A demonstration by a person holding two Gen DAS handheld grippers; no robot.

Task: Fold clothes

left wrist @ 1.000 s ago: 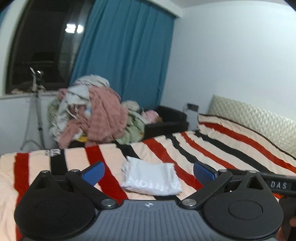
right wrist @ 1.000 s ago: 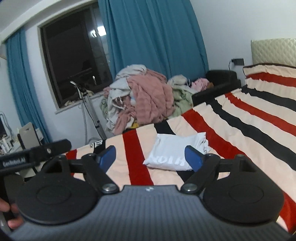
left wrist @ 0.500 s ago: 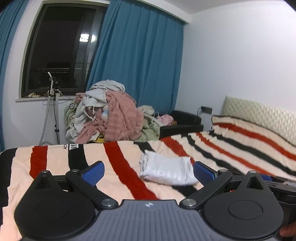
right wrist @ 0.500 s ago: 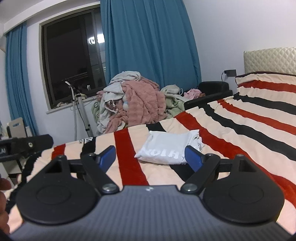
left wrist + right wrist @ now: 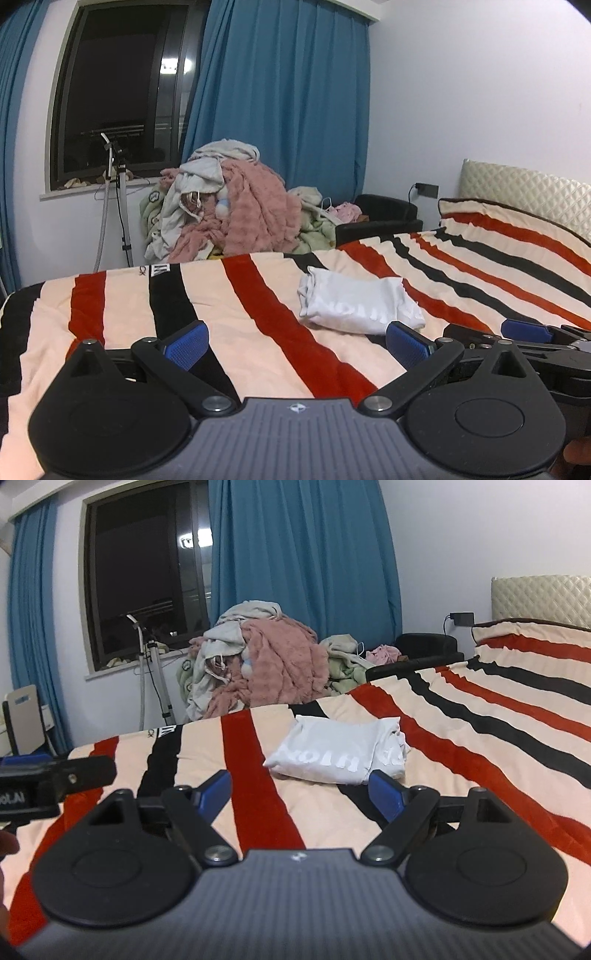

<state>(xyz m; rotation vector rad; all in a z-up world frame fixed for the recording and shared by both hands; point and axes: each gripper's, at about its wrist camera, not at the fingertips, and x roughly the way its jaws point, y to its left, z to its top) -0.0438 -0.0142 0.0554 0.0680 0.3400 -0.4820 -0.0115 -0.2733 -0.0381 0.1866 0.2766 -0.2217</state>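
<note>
A folded white shirt lies on the striped blanket of the bed, toward the foot edge of the bed and away from the headboard. The left tool and the right tool both hang low over the blanket just before the shirt, their blue pads spread wide apart with nothing between them. Beyond the bed's foot edge stands a big pile of clothes.
</note>
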